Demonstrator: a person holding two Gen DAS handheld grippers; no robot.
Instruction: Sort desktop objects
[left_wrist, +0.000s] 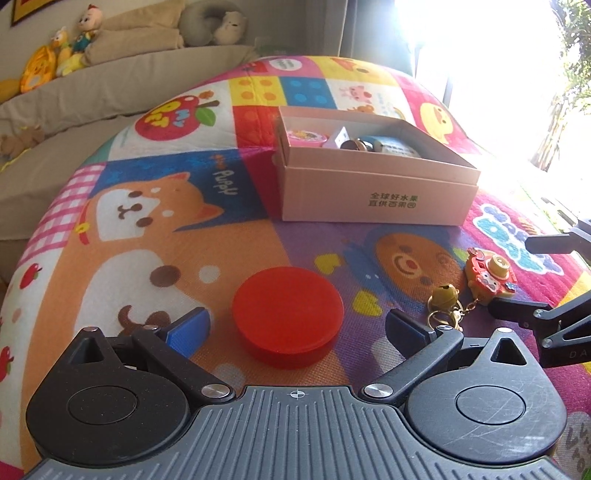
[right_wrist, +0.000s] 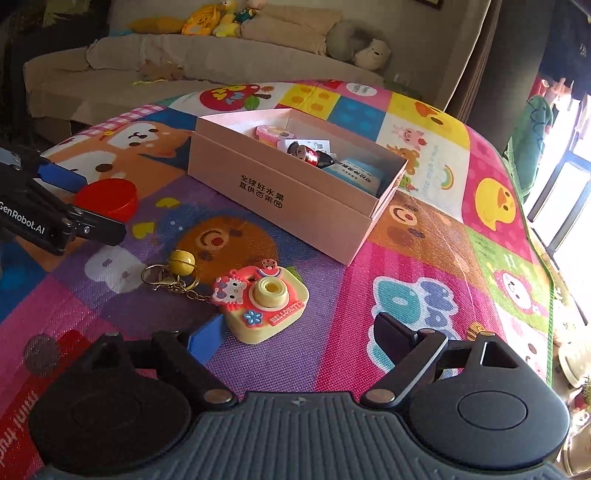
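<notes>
My left gripper (left_wrist: 295, 325) spread, round red plastic lid (left_wrist: 288, 316) between its fingers | my right gripper (right_wrist: 295, 339) spread, pink-and-yellow toy camera keychain (right_wrist: 260, 308) by its left finger | open pink cardboard box (right_wrist: 295, 199) farther off, on colourful cartoon mat (right_wrist: 424, 258), trinkets inside.

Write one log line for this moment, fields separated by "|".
left gripper open at red round case | right gripper open at camera keychain | pink box open, partly filled
</notes>
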